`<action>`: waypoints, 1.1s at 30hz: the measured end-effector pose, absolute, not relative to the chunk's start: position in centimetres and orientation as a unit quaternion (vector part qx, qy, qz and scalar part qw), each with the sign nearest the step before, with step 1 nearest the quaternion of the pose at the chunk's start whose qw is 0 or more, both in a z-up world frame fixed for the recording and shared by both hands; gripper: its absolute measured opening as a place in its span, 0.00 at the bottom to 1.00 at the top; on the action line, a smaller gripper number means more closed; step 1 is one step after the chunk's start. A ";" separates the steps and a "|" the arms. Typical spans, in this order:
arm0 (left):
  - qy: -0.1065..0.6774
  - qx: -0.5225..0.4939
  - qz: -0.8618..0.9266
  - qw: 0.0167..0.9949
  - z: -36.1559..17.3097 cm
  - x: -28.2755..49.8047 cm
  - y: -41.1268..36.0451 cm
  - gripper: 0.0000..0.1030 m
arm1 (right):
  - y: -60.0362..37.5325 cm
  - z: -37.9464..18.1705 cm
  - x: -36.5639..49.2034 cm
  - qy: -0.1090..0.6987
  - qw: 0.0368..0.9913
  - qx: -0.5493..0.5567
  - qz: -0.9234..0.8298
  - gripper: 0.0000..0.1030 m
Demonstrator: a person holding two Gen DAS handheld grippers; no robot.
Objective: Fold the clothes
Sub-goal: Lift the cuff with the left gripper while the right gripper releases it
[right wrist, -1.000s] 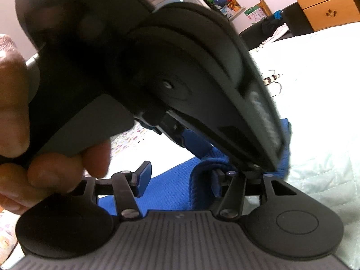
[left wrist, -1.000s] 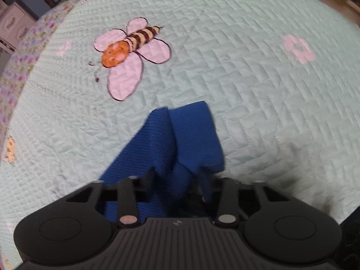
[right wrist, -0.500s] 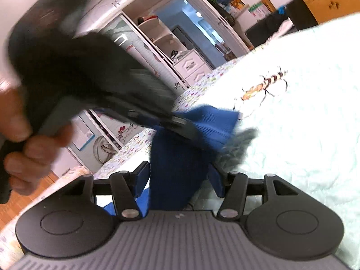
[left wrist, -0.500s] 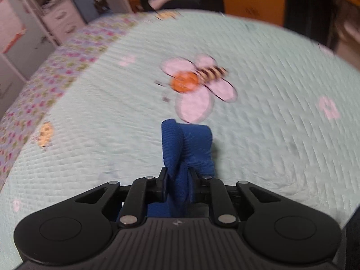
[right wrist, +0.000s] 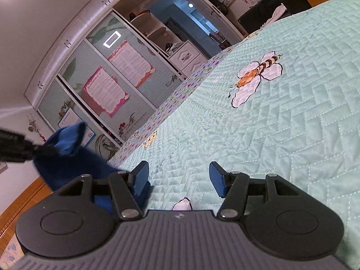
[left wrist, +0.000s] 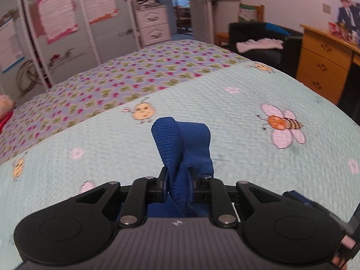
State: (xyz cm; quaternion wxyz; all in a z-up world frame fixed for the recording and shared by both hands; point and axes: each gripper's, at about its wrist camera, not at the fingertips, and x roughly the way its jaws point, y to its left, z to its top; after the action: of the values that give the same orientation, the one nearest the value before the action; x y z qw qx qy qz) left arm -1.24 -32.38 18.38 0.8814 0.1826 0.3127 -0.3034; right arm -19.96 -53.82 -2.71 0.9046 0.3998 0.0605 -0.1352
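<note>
Tightly between left fingers, blue cloth

One blue garment; two grippers; one quilt.

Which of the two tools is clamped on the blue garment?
The left tool: its pads pinch a bunched fold of the blue garment. The right tool stands open, with only the quilt showing between its pads.
</note>
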 end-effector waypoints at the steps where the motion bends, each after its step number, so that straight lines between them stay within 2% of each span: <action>1: 0.313 0.178 -0.302 0.883 18.4 -1.2 -31.6 0.17 | -53.6 -3.0 -20.2 0.062 0.904 0.401 -0.134 0.58; 12: 0.311 0.139 -0.274 0.899 19.0 -0.3 -25.3 0.17 | -52.3 -2.4 -20.4 0.085 0.904 0.411 -0.081 0.58; 16: 0.305 0.133 -0.291 0.897 18.9 -0.8 -24.3 0.17 | -47.7 -1.0 -21.6 0.132 0.878 0.460 -0.028 0.58; 21: 0.291 0.125 -0.290 0.903 19.8 -0.7 -23.4 0.17 | -39.2 -1.3 -23.0 0.139 0.854 0.501 -0.031 0.58; 26: 0.249 0.144 -0.285 0.914 22.0 -0.2 -22.3 0.17 | -35.4 -1.8 -22.7 0.140 0.881 0.444 -0.085 0.58; 33: 0.252 0.133 -0.277 0.918 22.1 1.4 -19.8 0.17 | -33.7 -2.0 -21.7 0.154 0.886 0.427 -0.094 0.58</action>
State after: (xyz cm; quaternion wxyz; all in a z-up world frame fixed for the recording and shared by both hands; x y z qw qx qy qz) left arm 1.35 -19.84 22.09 0.9176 0.1328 0.2516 -0.2775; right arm -21.66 -33.69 -2.04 0.8862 0.4268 0.1539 -0.0937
